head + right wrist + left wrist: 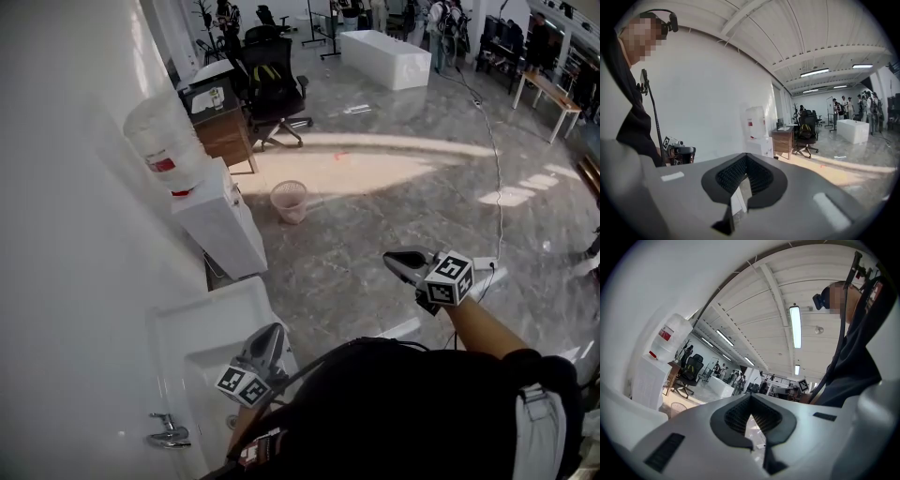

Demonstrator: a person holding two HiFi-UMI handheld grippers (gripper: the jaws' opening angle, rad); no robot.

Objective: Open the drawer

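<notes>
In the head view the left gripper [270, 336] hung over the white sink [178, 323], and the right gripper [394, 261] was out over the floor [375, 206]. Both were aimed into the room. No drawer was plain here. Its likeliest place was the wooden desk [225, 129] past the water dispenser [220, 225], well apart from both grippers.

The left gripper view showed the left gripper [752, 420] with its jaws clenched together on nothing, and the water dispenser [649, 380] off to the left.

The right gripper view showed the right gripper [742, 190] likewise closed and empty. The wooden desk [782, 140] stood far ahead, its front seeming to carry drawers — too small to be sure.

As I judged it, the task was at the approach, with nothing touched. The next move called for walking to the wooden desk, parting one gripper's jaws and setting them on the drawer's front — then pulling straight out.
</notes>
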